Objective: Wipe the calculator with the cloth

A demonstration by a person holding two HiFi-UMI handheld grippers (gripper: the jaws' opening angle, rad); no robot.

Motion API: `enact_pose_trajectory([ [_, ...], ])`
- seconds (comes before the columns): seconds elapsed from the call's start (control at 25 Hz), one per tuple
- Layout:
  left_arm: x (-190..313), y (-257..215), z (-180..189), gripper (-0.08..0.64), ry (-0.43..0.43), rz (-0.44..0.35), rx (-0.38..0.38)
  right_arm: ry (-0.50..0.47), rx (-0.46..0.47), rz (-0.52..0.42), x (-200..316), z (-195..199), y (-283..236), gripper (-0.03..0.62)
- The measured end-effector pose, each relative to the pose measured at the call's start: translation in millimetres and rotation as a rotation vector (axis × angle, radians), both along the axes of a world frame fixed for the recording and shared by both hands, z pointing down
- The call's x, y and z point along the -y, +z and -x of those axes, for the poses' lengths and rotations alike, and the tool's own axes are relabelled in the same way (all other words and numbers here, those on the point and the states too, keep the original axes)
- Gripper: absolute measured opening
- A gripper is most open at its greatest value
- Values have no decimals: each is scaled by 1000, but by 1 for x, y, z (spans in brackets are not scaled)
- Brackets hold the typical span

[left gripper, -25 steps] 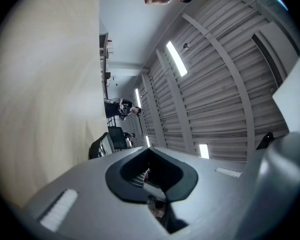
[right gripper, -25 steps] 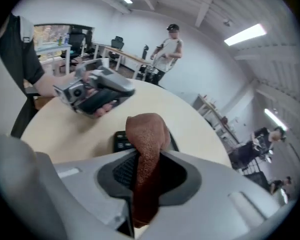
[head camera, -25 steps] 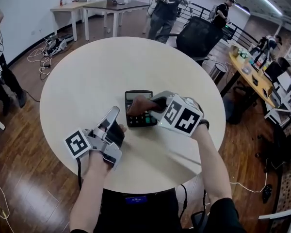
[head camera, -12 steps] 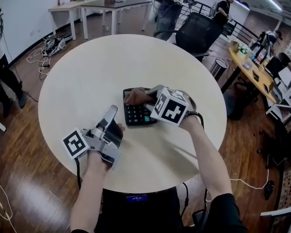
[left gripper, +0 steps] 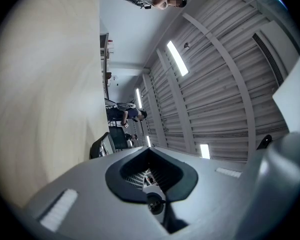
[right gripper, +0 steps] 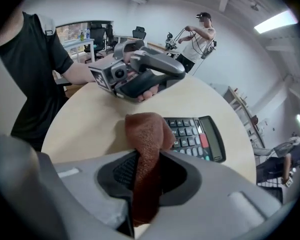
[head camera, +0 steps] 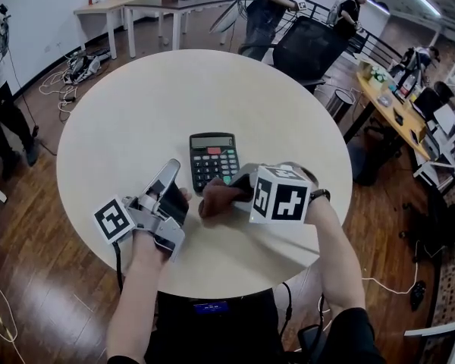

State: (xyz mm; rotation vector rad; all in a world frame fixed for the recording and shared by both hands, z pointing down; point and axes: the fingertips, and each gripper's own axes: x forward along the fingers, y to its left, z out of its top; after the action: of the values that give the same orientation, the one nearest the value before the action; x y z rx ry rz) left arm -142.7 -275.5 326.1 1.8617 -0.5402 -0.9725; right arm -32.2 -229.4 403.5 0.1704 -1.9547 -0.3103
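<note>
A black calculator [head camera: 214,160] lies flat near the middle of the round pale table [head camera: 136,112], display end away from me. My right gripper [head camera: 229,195] is shut on a rust-brown cloth [head camera: 215,199], which rests on the table just off the calculator's near end. In the right gripper view the cloth [right gripper: 147,146] bulges out between the jaws, with the calculator [right gripper: 199,136] just beyond it on the right. My left gripper [head camera: 167,179] sits to the left of the calculator, shut and holding nothing, tilted upward. In the left gripper view the left gripper [left gripper: 150,176] points at the ceiling.
A black office chair [head camera: 307,51] stands beyond the table's far edge, with people standing near it. Desks [head camera: 148,6] line the back wall and cables [head camera: 72,74] lie on the wooden floor at left. The table's near edge is close to my arms.
My right gripper swept the cloth from the calculator's far end down over the keys and off its near end, toward me. The left gripper stayed put.
</note>
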Motion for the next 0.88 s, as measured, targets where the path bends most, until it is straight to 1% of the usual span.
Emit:
enact_pose_trajectory([
  [0.08, 0, 0, 0, -15, 0, -1, -2, 42, 57, -47, 18, 4, -12, 84],
  [0.2, 0, 1, 0, -16, 0, 1, -6, 183, 172, -194, 72, 7, -36, 84],
  [0.28, 0, 1, 0, -15, -2, 2, -9, 248, 197, -270, 103, 9, -44, 84],
  [0.32, 0, 1, 0, -15, -2, 1, -11, 256, 187, -283, 112, 10, -41, 84],
  [0.44, 0, 2, -2, -15, -1, 3, -11, 222, 124, -254, 112, 12, -21, 84],
  [0.56, 0, 2, 0, -15, -2, 5, 1, 192, 106, -217, 92, 9, -14, 84],
  [0.68, 1, 2, 0, -16, -4, 3, -1, 140, 75, -179, 64, 2, -7, 84],
  [0.76, 1, 2, 0, -15, -3, 4, -1, 101, 49, -138, 42, -3, -2, 84],
  [0.88, 1, 2, 0, -15, -4, 3, -1, 21, 1, -40, 5, -9, 7, 84],
])
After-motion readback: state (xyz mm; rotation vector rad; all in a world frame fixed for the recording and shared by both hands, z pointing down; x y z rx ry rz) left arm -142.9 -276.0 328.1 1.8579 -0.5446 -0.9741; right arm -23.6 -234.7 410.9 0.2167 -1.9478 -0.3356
